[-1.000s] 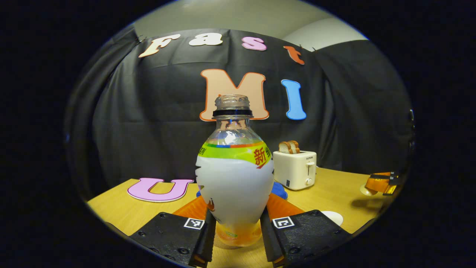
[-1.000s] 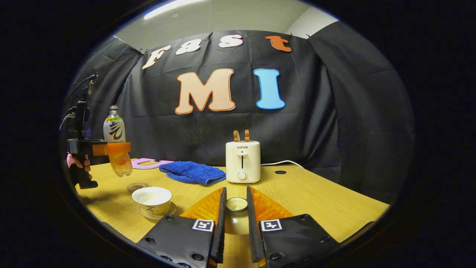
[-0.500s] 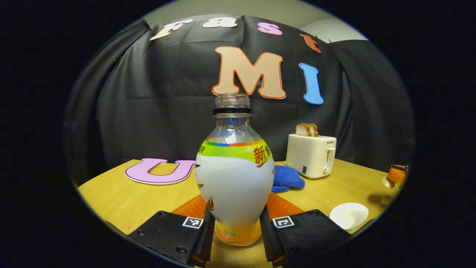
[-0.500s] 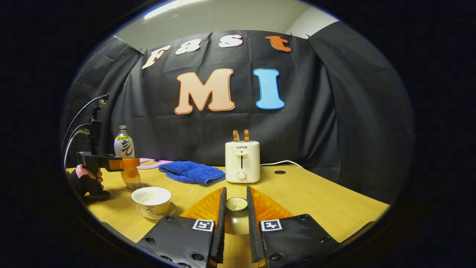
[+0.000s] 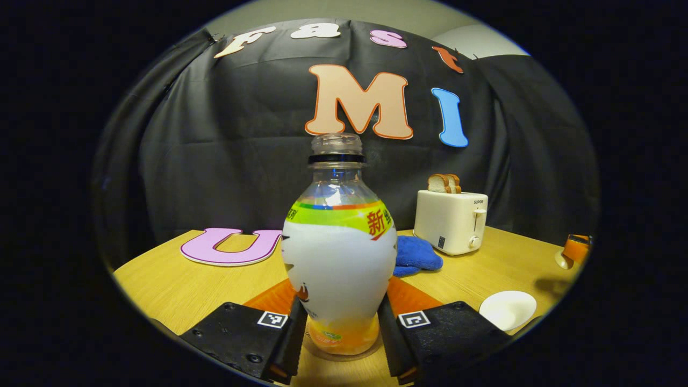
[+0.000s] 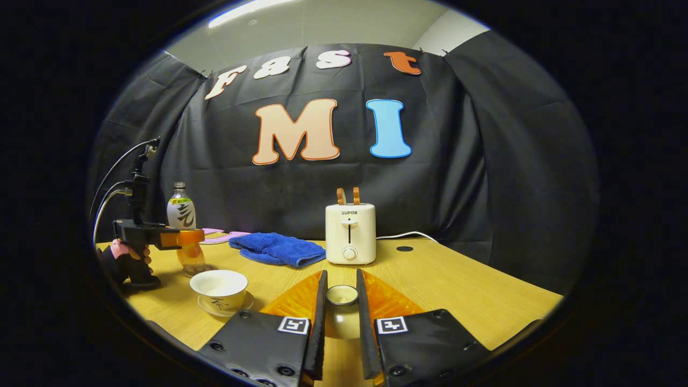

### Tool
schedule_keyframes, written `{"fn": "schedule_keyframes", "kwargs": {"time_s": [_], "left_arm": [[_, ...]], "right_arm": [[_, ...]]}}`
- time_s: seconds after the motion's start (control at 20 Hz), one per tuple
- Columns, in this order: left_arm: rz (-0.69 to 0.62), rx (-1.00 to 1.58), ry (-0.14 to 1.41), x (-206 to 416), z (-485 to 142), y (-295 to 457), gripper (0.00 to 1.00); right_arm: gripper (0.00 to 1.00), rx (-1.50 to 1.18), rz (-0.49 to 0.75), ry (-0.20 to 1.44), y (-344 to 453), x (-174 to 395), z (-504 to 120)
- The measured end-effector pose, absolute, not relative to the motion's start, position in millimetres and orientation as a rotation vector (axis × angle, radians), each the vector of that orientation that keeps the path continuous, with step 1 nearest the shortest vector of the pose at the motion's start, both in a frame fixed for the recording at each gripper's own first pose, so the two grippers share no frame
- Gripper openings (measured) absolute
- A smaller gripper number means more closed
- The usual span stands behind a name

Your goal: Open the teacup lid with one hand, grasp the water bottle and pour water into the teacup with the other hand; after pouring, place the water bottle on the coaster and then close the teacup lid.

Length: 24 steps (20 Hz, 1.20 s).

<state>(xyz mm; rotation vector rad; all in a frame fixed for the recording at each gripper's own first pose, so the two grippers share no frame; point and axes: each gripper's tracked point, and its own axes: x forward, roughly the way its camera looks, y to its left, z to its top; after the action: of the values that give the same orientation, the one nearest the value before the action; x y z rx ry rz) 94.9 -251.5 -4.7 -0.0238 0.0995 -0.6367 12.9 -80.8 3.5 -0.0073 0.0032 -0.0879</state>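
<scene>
The capless water bottle, white label over orange liquid, stands upright on the round coaster. My left gripper is shut on its lower body. From the right gripper view, the bottle and the left gripper, held by a hand, stand at the far left. My right gripper is shut on the teacup lid, held above the table. The open white teacup sits on its saucer left of my right fingers. It shows at the lower right in the left gripper view.
A cream toaster with bread slices stands at the back of the wooden table, its cord trailing right. A blue cloth lies left of it. A pink letter cutout lies flat at the back left.
My left gripper has come down with the bottle, which was in the air and now rests on the coaster. My right gripper with the lid has stayed still.
</scene>
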Motion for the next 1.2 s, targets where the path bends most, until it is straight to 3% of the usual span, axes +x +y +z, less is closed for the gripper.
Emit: {"fn": "schedule_keyframes", "kwargs": {"time_s": [0.5, 0.6, 0.9, 1.2], "left_arm": [[-0.655, 0.023, 0.08, 89.6, -9.4, -262.0, 0.7], [-0.652, 0.036, 0.086, 89.4, -13.4, -262.5, 0.8], [-0.632, 0.02, 0.033, 82.9, -5.0, -257.9, 0.96], [-0.62, -0.026, -0.003, 65.4, 1.9, -247.1, 0.96]], "right_arm": [[0.32, -0.007, -0.088, 0.002, -81.1, 12.5, 4.3], [0.31, -0.007, -0.09, 0.002, -81.4, 12.6, 4.4], [0.31, -0.007, -0.092, 0.001, -80.6, 12.6, 4.9], [0.33, -0.007, -0.09, 0.001, -80.2, 12.9, 4.7]]}}
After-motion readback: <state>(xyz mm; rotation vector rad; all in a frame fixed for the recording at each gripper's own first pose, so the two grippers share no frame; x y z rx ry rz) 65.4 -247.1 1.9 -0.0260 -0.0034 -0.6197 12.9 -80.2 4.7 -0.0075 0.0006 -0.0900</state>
